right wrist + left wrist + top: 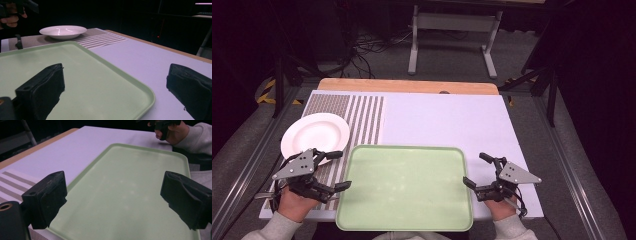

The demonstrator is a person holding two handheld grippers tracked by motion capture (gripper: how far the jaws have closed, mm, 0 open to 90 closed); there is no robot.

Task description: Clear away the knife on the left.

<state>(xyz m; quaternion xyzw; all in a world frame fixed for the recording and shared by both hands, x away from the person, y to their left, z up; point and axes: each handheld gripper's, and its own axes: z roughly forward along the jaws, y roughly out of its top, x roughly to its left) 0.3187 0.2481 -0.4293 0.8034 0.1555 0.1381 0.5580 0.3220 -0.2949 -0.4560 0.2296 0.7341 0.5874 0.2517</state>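
Both grippers' fingers open, empty — I've got the left gripper just left of the green tray, white plate beyond it; right gripper farther off.

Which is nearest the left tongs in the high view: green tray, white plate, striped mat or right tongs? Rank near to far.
From the left tongs:
1. Striped mat: directly beneath them. Green tray: its left edge lies beside their tips; too close to call against the mat.
2. White plate: just behind them, at the table's left edge.
3. Right tongs: across the tray, at its right edge.
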